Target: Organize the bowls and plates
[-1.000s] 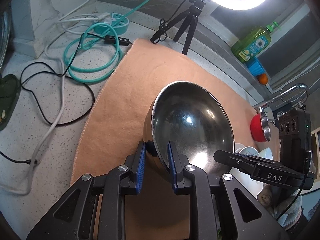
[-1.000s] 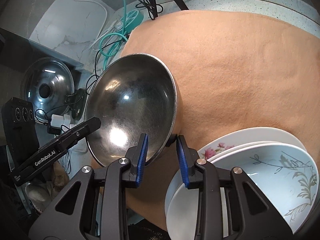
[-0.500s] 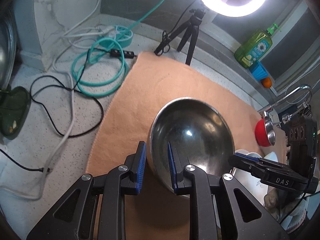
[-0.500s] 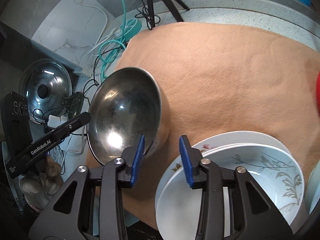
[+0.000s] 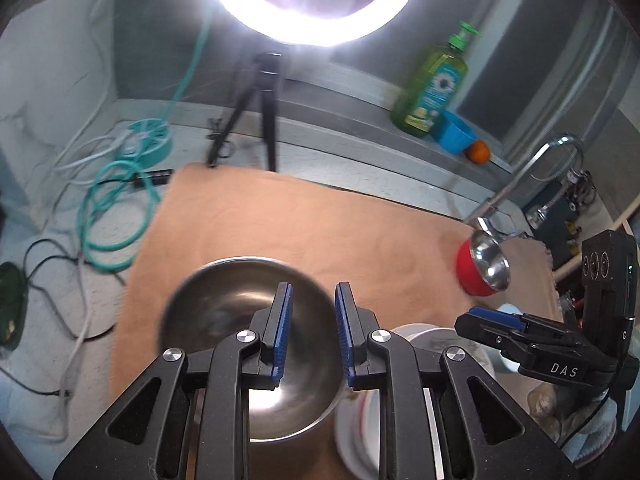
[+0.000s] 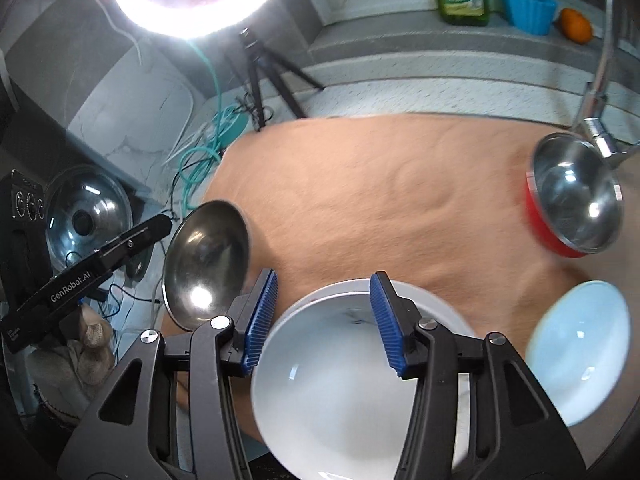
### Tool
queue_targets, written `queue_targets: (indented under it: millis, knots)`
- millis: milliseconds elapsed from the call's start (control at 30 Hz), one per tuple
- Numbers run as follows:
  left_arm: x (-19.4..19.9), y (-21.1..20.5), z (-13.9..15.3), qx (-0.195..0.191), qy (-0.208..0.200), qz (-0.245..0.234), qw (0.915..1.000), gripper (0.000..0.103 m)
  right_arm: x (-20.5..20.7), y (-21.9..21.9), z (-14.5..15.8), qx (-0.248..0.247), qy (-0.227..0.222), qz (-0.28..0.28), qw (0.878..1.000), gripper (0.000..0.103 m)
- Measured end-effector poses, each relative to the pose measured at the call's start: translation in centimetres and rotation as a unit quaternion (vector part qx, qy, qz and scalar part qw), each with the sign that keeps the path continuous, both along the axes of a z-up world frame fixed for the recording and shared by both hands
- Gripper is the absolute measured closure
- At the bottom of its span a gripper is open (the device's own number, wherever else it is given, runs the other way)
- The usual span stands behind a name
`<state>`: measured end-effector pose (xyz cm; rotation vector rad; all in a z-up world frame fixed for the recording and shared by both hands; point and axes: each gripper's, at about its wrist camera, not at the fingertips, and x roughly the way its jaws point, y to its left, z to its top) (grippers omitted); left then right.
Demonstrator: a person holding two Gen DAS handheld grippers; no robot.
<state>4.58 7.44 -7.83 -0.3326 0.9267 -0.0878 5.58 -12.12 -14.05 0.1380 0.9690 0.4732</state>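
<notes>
A large steel bowl point(image 5: 224, 320) point(image 6: 204, 256) lies on the orange mat point(image 5: 300, 220) near its left edge. My left gripper point(image 5: 314, 286) hovers over the bowl's right half. Its pads stand a narrow gap apart with only the bowl's inside showing between them. One of its fingers point(image 6: 136, 238) shows beside the bowl's left rim in the right wrist view. My right gripper point(image 6: 322, 312) is above a stack of white plates point(image 6: 332, 380) point(image 5: 356, 444), its jaws opening with nothing pressed between them. A red bowl with a steel inside point(image 6: 576, 196) and a pale blue bowl point(image 6: 580, 352) sit to the right.
A ring light on a tripod point(image 5: 264, 112) stands behind the mat. Teal cable coils point(image 5: 116, 208) and loose wires lie on the counter to the left. A soap bottle point(image 5: 436, 88), blue cup point(image 5: 456, 132), orange point(image 5: 478, 152) and faucet point(image 5: 532, 172) line the back right. A pot lid point(image 6: 88, 216) leans far left.
Both grippers rose and drew back. The bowl's rim left the left pads and the bowl settled on the mat. The right jaws widened and shifted right, over the plates.
</notes>
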Motion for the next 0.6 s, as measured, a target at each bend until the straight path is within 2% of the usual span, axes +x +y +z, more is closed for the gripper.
queue_targets:
  millis: [267, 433, 600]
  knots:
    - [3.4, -6.5, -0.1, -0.015, 0.002, -0.07, 0.9974, 0.084, 0.3, -6.7, 1.8, -0.027, -0.026, -0.065, 0.997, 0.053]
    - [5.8, -10.2, -1.3, -0.033, 0.028, -0.113, 0.9926, 0.081, 1.3, -11.0, 1.7, -0.052, -0.032, -0.11, 0.992, 0.053]
    - [8.0, -13.8, -2.4, -0.034, 0.043, -0.132, 0.9898, 0.081, 3.1, -15.7, 0.8, -0.064, -0.027, -0.159, 0.985, 0.053]
